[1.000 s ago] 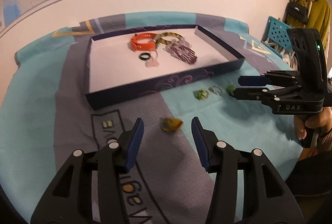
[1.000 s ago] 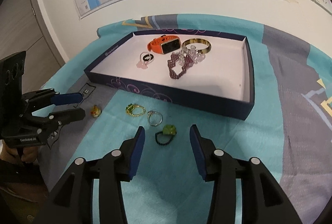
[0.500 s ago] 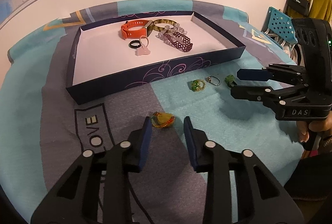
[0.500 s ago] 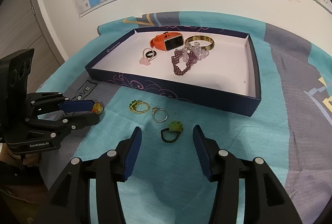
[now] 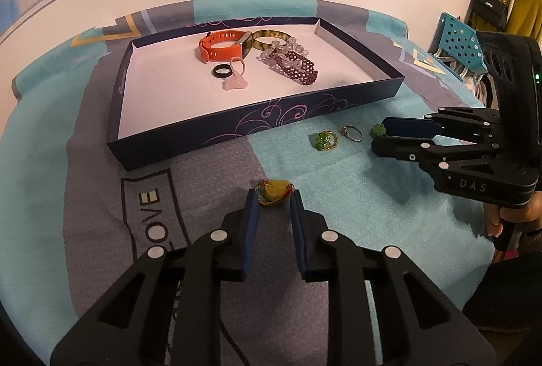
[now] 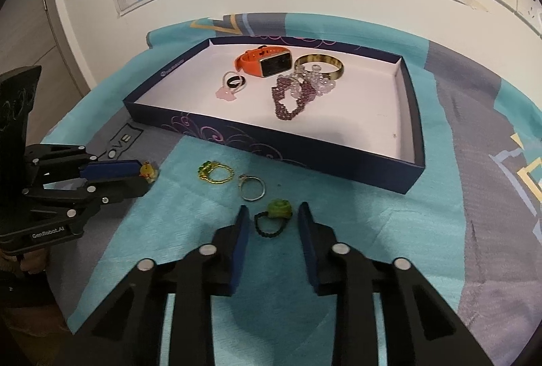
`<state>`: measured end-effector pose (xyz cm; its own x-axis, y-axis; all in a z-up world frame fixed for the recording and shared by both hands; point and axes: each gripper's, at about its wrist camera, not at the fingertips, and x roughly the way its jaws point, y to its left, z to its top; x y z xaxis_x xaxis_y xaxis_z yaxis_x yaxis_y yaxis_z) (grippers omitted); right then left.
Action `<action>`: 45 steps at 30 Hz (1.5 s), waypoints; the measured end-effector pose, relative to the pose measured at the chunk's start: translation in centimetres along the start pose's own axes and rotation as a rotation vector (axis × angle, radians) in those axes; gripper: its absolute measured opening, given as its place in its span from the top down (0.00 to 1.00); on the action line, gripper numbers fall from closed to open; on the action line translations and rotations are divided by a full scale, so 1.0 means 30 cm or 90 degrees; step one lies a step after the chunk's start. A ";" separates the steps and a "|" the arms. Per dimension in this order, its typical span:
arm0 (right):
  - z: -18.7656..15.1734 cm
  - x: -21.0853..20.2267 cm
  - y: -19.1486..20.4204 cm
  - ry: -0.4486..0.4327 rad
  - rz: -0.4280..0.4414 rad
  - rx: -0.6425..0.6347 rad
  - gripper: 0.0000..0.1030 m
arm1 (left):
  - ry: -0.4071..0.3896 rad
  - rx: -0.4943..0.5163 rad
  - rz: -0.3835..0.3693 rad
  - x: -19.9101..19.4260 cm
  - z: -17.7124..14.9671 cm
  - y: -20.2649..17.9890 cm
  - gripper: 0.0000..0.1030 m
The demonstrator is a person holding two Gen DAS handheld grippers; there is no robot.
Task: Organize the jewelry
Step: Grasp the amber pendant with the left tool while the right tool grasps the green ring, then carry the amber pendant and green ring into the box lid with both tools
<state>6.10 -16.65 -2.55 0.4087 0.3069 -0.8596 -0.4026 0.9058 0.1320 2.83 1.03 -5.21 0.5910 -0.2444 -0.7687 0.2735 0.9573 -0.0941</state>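
Left gripper (image 5: 273,196): jaws closing, pads touching either side of a yellow ring (image 5: 273,191) on the grey part of the cloth (image 5: 84,162), near the box's near left corner. Right gripper (image 6: 272,218): jaws closing around a green-topped black ring (image 6: 273,219) on the teal cloth; a gap shows on both sides, so no contact yet. Between the two lie a gold ring with green stones (image 6: 215,172) and a silver ring (image 6: 252,188), just beside each other. The dark blue box (image 6: 288,145), farther back, holds an orange watch (image 6: 262,61), a bangle (image 6: 320,65), a purple bead bracelet (image 6: 291,96), a black ring (image 6: 234,80) and a pink charm (image 6: 225,94).
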 end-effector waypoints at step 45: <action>0.010 -0.057 0.009 -0.043 0.045 0.004 0.82 | -0.025 -0.005 -0.009 -0.023 0.036 -0.018 0.82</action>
<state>5.52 -16.83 -0.88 0.4334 0.3896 -0.8126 -0.4281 0.8825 0.1947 3.09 0.50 -3.95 0.6164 -0.2644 -0.7417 0.2764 0.9547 -0.1106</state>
